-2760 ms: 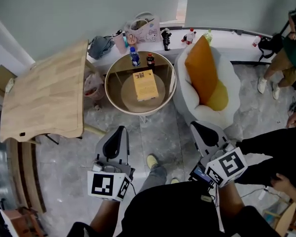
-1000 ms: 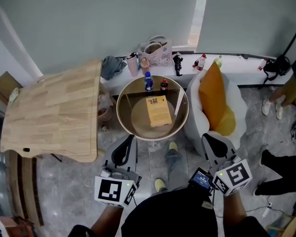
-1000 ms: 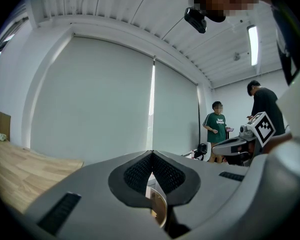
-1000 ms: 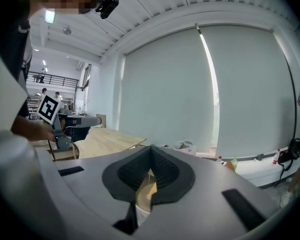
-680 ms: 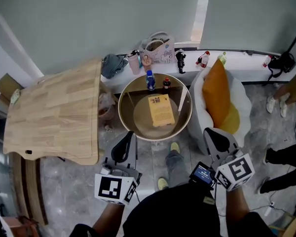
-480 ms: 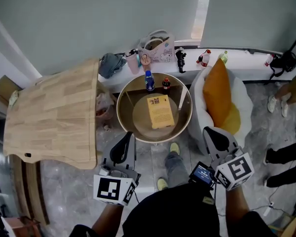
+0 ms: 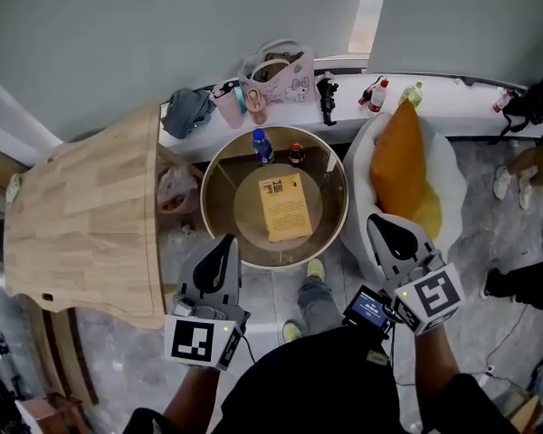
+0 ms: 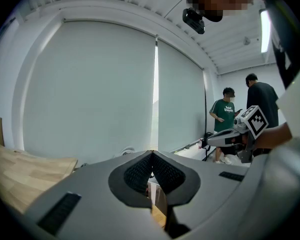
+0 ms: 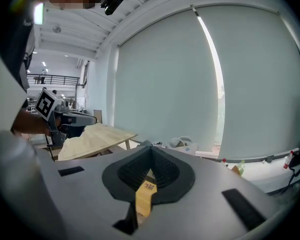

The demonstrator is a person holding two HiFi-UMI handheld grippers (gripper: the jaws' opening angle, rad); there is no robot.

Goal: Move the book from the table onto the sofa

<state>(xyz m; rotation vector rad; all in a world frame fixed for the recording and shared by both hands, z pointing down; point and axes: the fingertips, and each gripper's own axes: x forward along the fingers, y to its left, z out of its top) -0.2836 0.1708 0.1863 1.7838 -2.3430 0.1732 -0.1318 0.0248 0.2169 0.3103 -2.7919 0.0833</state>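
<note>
Book location: the book point(image 7: 283, 206) lies flat inside the rim of the round table point(image 7: 203, 197), near its centre, well apart from both grippers
Book axis: the long axis runs from the near rim to the far rim; in the head view the far end is turned slightly to the left
Book appearance: closed, rectangular, yellow-tan cover, with a small dark printed block near the far left corner
Left gripper point(image 7: 222, 242): jaws pressed together with nothing between them; it is held short of the near rim, left of the book
Right gripper point(image 7: 381, 221): jaws pressed together, holding nothing; it is over the front edge of the sofa point(image 7: 447, 163)
Sofa: white, just beside the table on the right, with an orange cushion point(image 7: 398, 156) on the seat
Other items on the table: a blue-capped bottle point(image 7: 261, 146) and a dark bottle point(image 7: 295, 154) stand upright at the far rim, beyond the book
</note>
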